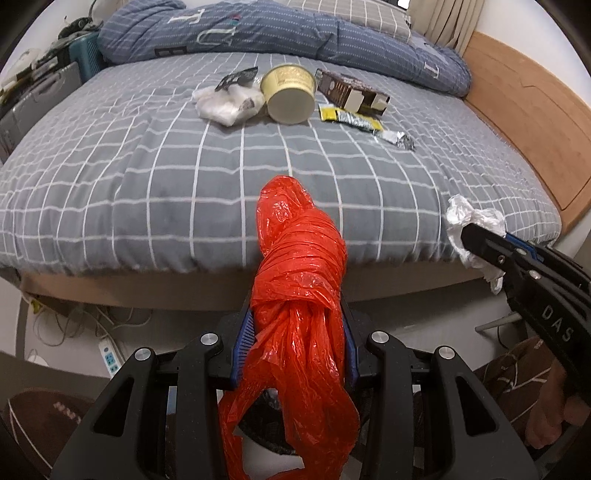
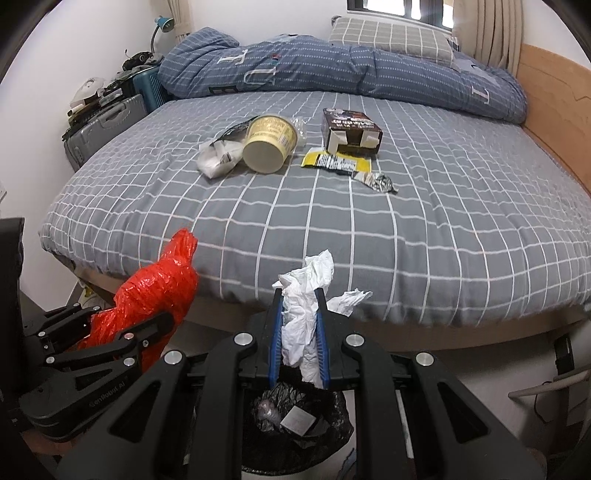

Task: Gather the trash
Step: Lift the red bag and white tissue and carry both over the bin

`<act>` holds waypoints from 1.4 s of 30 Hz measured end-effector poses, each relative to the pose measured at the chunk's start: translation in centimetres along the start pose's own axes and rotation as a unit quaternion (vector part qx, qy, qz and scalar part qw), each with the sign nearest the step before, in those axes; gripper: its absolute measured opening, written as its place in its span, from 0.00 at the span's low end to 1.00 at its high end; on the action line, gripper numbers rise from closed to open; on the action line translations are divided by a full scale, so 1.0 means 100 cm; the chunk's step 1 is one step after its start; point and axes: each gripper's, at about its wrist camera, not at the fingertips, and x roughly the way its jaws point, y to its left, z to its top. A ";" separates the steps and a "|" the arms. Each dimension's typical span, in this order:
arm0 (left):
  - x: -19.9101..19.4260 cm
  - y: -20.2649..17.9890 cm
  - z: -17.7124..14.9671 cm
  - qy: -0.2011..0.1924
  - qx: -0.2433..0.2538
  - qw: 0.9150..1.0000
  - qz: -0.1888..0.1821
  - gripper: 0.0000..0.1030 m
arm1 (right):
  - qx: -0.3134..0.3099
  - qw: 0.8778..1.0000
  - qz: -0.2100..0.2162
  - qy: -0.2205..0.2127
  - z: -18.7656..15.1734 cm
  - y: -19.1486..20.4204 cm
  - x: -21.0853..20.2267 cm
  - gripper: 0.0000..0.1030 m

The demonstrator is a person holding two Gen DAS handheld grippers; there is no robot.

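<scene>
The left tongs (image 1: 295, 332) are clamping a red plastic bag (image 1: 299, 266) and the right tongs (image 2: 299, 332) a crumpled tissue (image 2: 306, 302) over the lined bin (image 2: 295, 417), so the drop-off step is calling for releasing both

Even, soft indoor daylight
Window (image 2: 399, 5) glare top edge; fisheye bends corners black; bed (image 2: 332, 229) edge perhaps slightly blurred
</scene>
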 end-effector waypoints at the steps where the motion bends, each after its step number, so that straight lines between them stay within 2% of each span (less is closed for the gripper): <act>1: 0.000 0.001 -0.003 0.003 -0.001 1.000 0.001 0.37 | 0.000 1.000 0.000 0.002 -0.003 0.001 -0.001 0.14; 13: 0.000 0.013 -0.040 0.033 -0.014 0.999 0.015 0.37 | -0.004 0.999 0.004 0.036 -0.036 0.017 0.001 0.14; 18: 0.017 0.024 -0.048 0.049 -0.022 0.998 0.019 0.37 | 0.002 0.997 0.019 0.068 -0.051 0.017 0.024 0.14; 23: 0.040 0.038 -0.057 0.079 -0.046 0.996 0.008 0.37 | 0.000 0.994 0.028 0.105 -0.067 0.017 0.052 0.14; 31: 0.074 0.046 -0.063 0.098 -0.035 0.994 0.032 0.37 | -0.007 0.988 0.035 0.152 -0.083 0.025 0.095 0.15; 42: 0.088 0.074 -0.076 0.114 -0.055 0.991 0.050 0.37 | -0.031 0.981 0.051 0.184 -0.091 0.051 0.127 0.20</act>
